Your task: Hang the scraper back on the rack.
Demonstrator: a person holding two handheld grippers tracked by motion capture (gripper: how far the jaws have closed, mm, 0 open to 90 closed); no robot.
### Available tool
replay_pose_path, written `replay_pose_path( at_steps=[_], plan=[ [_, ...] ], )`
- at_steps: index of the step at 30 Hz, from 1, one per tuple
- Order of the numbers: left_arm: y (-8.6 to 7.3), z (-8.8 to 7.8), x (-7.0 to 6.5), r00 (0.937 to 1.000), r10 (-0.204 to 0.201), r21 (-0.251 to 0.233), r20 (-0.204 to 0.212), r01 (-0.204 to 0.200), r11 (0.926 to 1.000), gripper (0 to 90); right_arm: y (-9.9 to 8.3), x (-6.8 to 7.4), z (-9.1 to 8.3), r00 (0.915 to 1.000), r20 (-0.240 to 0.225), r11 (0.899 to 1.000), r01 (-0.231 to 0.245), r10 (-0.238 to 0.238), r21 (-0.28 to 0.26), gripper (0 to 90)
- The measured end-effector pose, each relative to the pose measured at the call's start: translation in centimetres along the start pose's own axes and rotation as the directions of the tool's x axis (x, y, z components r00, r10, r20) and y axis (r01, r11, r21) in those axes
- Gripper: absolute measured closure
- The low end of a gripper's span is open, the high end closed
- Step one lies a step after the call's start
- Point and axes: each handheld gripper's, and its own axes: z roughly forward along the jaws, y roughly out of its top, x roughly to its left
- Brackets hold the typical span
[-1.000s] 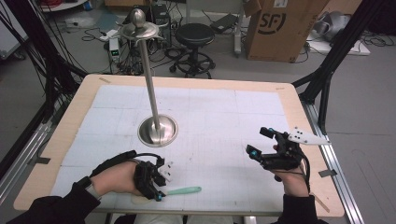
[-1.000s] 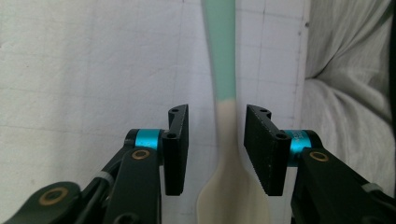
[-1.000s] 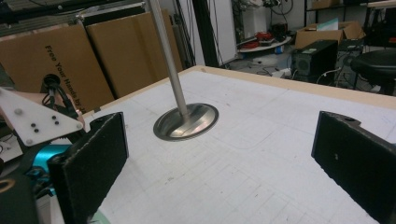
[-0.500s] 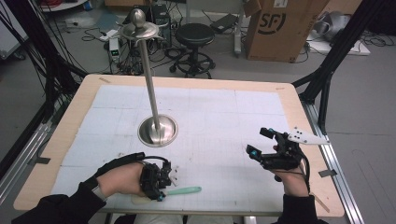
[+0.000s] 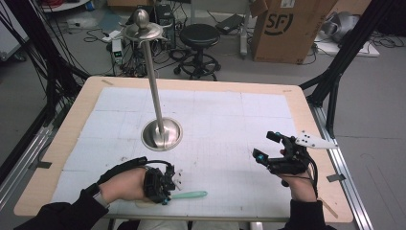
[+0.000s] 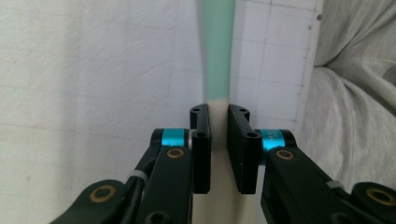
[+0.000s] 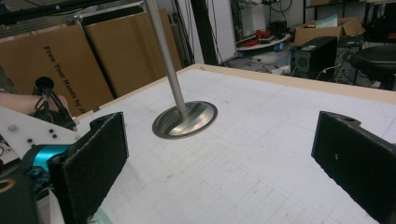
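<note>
At the table's near edge, the left gripper (image 5: 165, 184) has its jaws nearly closed around the cream end of a mint-green utensil (image 5: 189, 195) lying flat on the white gridded mat (image 5: 230, 124) — pads look to be touching it, though a firm pinch can't be confirmed. The right gripper (image 5: 275, 153) hovers w/ jaws spread wide, empty, well apart from the metal stand (image 5: 162, 134). Judged best approach: squeeze squarely across the handle, lift level — a thin grip near one end could let it pivot. What kind of utensil it is can't be made out; its held end is hidden under the gripper.
</note>
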Motion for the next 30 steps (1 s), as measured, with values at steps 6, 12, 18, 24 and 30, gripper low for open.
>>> replay_pose_path(
  at_steps=[6, 12, 18, 24, 30],
  plan=[
    [-1.5, -1.2, 0.1, 0.9993, -0.024, -0.136, -0.029, 0.019, 0.9905, 80.1, 0.1, 0.0, -0.2, 0.9996, -0.017, 1.000, -0.024, 0.023, -0.017, 2.5],
    [-3.3, -2.8, 0.4, 0.9951, -0.097, -0.308, -0.021, 0.086, 0.9475, 80.0, 0.0, 0.0, -0.1, 0.9997, -0.015, 1.000, -0.021, 0.021, -0.011, 2.5],
    [-5.5, -4.4, -0.1, 0.9858, -0.166, -0.495, -0.027, 0.131, 0.8588, 80.0, 0.1, 0.1, 0.0, 0.9994, -0.027, 1.000, -0.022, 0.022, -0.019, 2.5],
    [-7.4, -6.7, 0.4, 0.9676, -0.252, -0.637, -0.012, 0.187, 0.7478, 80.0, 0.0, 0.2, 0.2, 0.9994, -0.027, 1.000, -0.023, 0.023, -0.006, 2.5],
    [-9.2, -7.8, 1.1, 0.9443, -0.329, -0.751, -0.009, 0.211, 0.6252, 80.1, 0.0, 0.1, 0.3, 0.9994, -0.027, 1.000, -0.019, 0.019, -0.006, 2.5]
  ],
)
